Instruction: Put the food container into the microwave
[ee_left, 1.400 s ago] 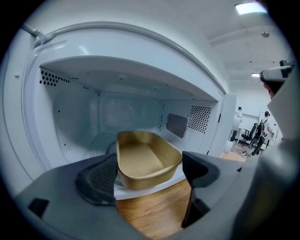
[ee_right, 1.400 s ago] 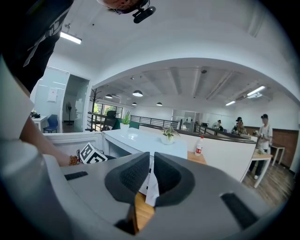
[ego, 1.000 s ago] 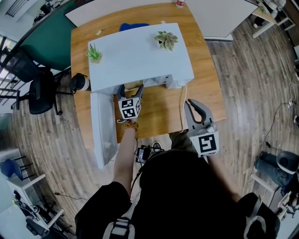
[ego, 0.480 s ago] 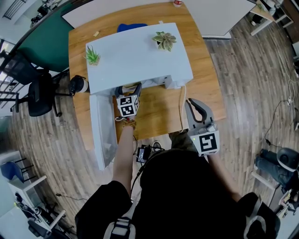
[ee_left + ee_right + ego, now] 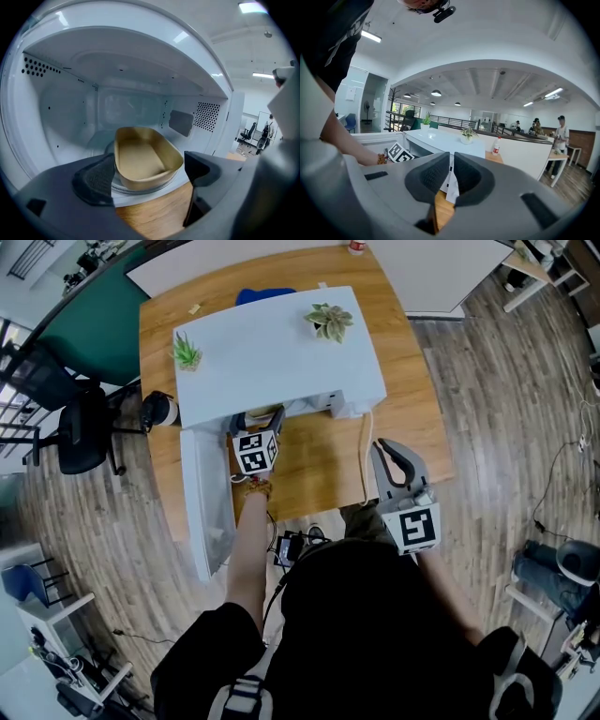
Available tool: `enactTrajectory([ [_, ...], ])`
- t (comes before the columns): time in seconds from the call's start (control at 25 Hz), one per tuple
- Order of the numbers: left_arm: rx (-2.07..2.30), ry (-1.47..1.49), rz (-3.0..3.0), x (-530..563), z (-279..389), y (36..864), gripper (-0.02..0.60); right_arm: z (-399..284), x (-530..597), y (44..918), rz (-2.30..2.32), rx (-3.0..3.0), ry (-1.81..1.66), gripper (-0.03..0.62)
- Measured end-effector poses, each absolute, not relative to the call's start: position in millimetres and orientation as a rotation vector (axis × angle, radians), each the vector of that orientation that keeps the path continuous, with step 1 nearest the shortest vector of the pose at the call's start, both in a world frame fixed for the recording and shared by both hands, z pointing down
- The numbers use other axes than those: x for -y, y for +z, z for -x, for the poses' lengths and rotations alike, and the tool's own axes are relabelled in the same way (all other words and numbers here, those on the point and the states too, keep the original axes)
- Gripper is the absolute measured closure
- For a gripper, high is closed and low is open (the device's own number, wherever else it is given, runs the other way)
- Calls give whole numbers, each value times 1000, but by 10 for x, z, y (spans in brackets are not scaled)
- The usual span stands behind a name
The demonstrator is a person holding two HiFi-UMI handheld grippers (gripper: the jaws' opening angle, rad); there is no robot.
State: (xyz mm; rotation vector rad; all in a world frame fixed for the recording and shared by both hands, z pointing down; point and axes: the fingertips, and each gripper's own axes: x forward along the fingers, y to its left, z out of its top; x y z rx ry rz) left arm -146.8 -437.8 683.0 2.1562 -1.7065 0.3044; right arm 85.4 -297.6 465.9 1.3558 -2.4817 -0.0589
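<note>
One wooden tabletop (image 5: 319, 460) carries one white microwave (image 5: 281, 343), and on the microwave's roof stand two potted plants, the left plant (image 5: 187, 352) and the right plant (image 5: 330, 321). There is one tan food container (image 5: 146, 157) inside the microwave, one bottle (image 5: 496, 146) with a red cap at the tabletop's far edge, one pale cable (image 5: 366, 451) and one blue object (image 5: 267, 294) behind the microwave. Two claws are counted, the left claw (image 5: 260, 418) and the right claw (image 5: 386, 452), and two black office chairs, the nearer chair (image 5: 82, 432) and the farther chair (image 5: 33, 367).
</note>
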Motion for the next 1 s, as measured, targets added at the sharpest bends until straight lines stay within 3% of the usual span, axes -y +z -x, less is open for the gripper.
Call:
enactTrajectory([
  [1.0, 1793, 196, -2119, 3615, 1599, 6428, 124, -740, 2646, 4450, -1352, 2548, -112, 569],
])
